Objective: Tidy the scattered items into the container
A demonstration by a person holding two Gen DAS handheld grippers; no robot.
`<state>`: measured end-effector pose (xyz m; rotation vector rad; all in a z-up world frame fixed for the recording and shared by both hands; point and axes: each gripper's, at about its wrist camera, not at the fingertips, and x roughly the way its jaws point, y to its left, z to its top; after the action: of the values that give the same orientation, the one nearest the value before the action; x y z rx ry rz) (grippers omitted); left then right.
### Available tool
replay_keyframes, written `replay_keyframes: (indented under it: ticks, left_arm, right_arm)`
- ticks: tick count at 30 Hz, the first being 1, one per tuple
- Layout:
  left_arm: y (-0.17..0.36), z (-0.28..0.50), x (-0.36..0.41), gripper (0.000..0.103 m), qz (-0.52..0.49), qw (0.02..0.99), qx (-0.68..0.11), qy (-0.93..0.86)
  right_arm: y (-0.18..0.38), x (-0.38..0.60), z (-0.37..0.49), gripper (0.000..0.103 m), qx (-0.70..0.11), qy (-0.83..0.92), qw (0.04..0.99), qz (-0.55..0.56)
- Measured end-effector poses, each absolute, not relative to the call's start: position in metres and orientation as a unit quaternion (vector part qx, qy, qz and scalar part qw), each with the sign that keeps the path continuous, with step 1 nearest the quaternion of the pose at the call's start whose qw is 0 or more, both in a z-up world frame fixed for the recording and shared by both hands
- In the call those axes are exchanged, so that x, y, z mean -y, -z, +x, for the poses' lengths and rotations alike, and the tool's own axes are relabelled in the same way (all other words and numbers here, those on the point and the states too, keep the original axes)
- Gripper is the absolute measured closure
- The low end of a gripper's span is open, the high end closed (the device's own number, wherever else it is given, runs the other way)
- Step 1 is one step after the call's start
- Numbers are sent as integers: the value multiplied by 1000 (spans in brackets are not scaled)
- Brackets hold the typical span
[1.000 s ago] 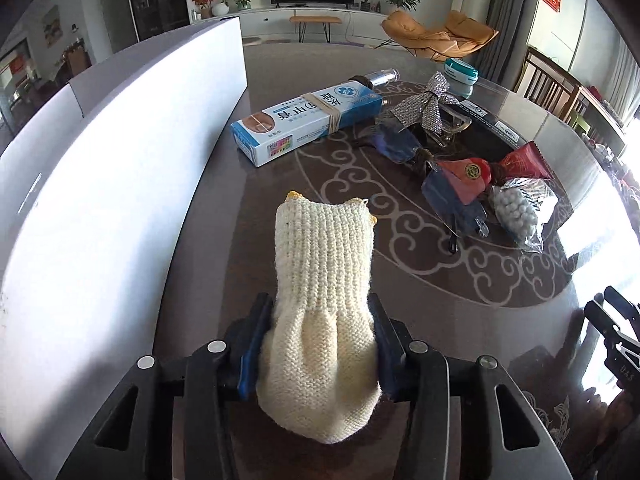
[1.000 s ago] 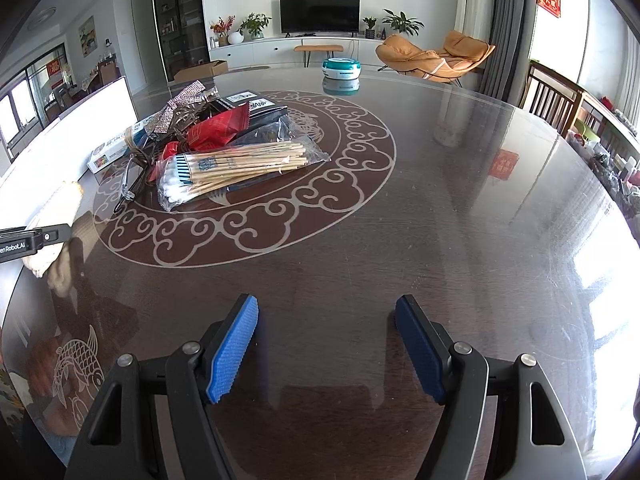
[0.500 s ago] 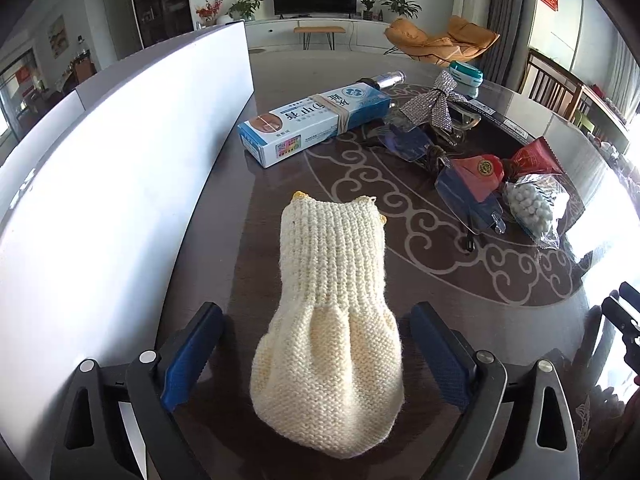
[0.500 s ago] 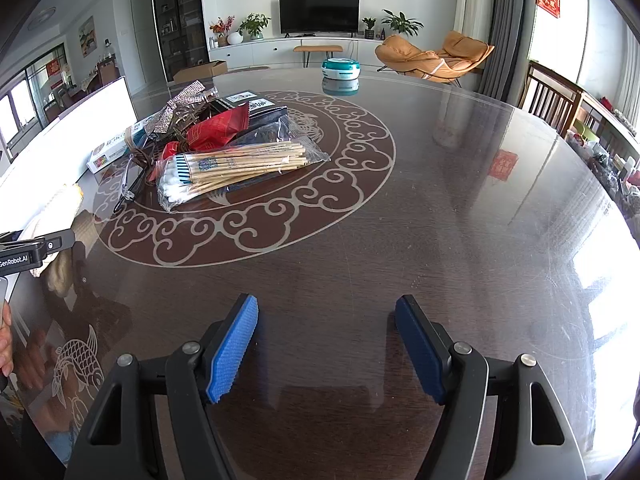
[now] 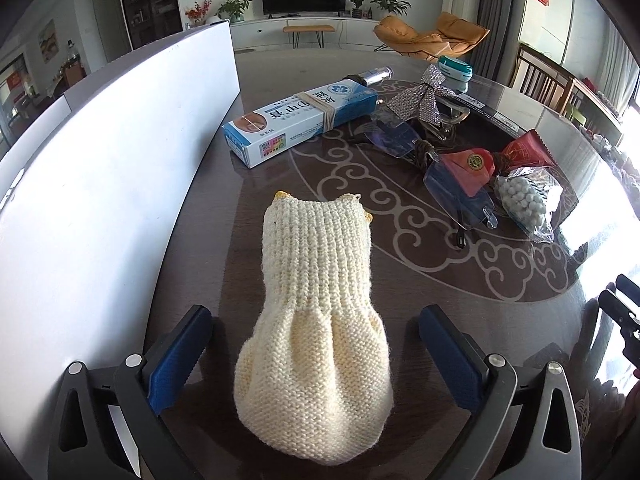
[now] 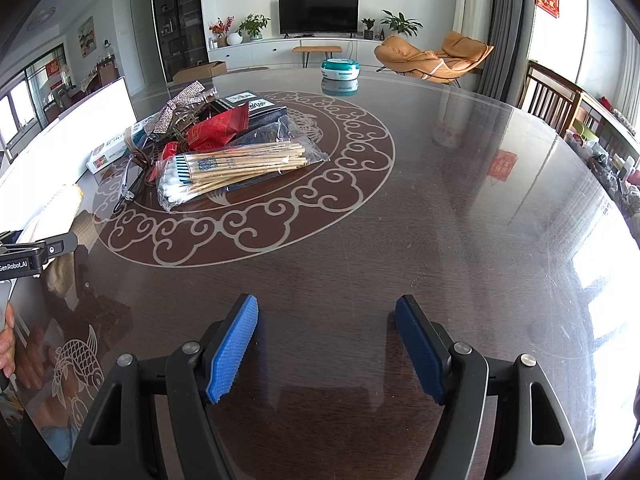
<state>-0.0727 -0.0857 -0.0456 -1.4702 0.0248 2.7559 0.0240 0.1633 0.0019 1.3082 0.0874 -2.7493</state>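
A cream knitted piece (image 5: 316, 320) lies on the dark table between the wide-apart fingers of my left gripper (image 5: 316, 344), which is open and not touching it. The white container wall (image 5: 100, 168) stands just to its left. Beyond lie a blue-white box (image 5: 300, 120), glasses (image 5: 456, 192), a glitter bow (image 5: 420, 96), red packets (image 5: 524, 152) and a bag of white balls (image 5: 524, 204). My right gripper (image 6: 326, 348) is open and empty over bare table. A bag of cotton swabs (image 6: 240, 168) lies far ahead of it, to the left.
A teal round case (image 6: 340, 70) sits at the far side of the table. The left gripper's body (image 6: 36, 252) shows at the left edge of the right wrist view. Chairs stand beyond the right table edge.
My left gripper was shut on the knitted piece a second ago; it has opened and the piece now lies free on the table. The right gripper has not moved.
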Motion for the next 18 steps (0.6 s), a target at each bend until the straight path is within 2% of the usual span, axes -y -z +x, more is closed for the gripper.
replay_keyframes:
  ticks: [18]
  left_arm:
    - [45, -71, 86, 0, -469, 10, -7, -883]
  right_arm:
    - [-2, -163, 24, 31, -29, 902, 47, 429]
